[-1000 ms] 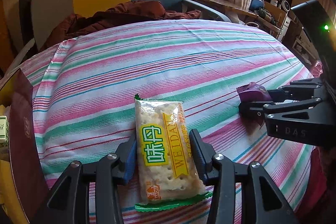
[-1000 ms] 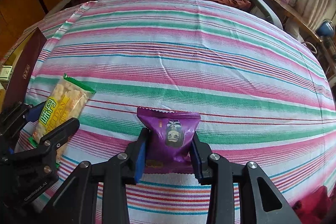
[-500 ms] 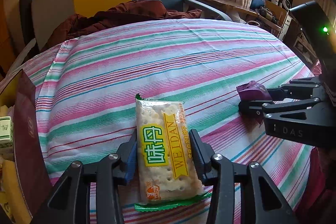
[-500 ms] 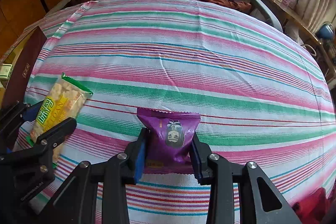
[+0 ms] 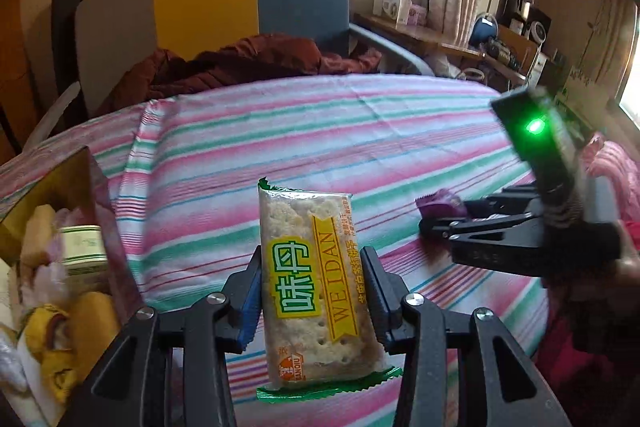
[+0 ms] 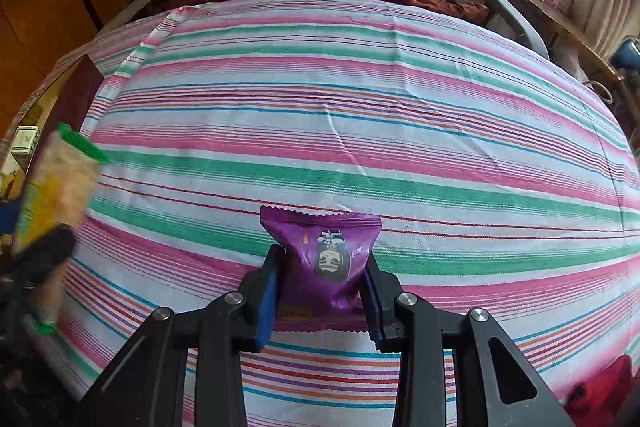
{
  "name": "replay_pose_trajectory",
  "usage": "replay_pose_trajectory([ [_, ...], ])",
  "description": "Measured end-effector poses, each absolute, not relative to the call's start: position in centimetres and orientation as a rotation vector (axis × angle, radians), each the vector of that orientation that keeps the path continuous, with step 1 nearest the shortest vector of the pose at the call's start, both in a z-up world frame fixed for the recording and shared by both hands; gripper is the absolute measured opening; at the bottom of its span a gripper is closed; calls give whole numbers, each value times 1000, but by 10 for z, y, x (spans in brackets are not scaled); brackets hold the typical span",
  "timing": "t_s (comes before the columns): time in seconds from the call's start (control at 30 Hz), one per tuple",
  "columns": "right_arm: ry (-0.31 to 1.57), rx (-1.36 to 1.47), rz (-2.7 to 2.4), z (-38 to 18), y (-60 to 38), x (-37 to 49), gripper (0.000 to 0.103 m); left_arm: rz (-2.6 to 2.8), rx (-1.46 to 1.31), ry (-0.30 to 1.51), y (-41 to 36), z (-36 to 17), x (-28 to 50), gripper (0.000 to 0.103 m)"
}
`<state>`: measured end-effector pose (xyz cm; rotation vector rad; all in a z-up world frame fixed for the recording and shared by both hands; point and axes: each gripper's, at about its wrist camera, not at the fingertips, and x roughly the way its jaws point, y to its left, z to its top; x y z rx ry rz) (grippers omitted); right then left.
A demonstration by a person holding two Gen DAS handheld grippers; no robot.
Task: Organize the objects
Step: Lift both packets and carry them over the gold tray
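Fingers (image 5: 251, 291) of the left gripper (image 5: 312, 291) pinch the cracker packet (image 5: 316, 291) between them.

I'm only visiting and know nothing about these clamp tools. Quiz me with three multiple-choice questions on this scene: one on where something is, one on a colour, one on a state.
1. Where is the open box of snacks?
A. left edge of the table
B. on the chair
C. on the windowsill

2. What colour is the small packet in the right gripper?
A. orange
B. purple
C. white

3. How is the cracker packet?
A. torn open
B. lying loose on the cloth
C. clamped in the left gripper

Answers:
1 A: the box sits at the left edge of the striped table.
2 B: the right gripper pinches a purple packet.
3 C: both pads of the left gripper press the cracker packet.
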<state>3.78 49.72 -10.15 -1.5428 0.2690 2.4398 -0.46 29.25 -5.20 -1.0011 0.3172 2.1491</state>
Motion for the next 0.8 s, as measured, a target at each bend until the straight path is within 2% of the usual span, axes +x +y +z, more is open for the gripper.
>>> replay_pose_trajectory([
  [0.37, 276, -1499, 2489, -71, 466, 24, 36, 2262, -971, 151, 209, -9, -16, 45],
  [0.8, 274, -1395, 2904, 2, 311, -17, 36, 2510, -1074, -69, 63, -7, -62, 45],
])
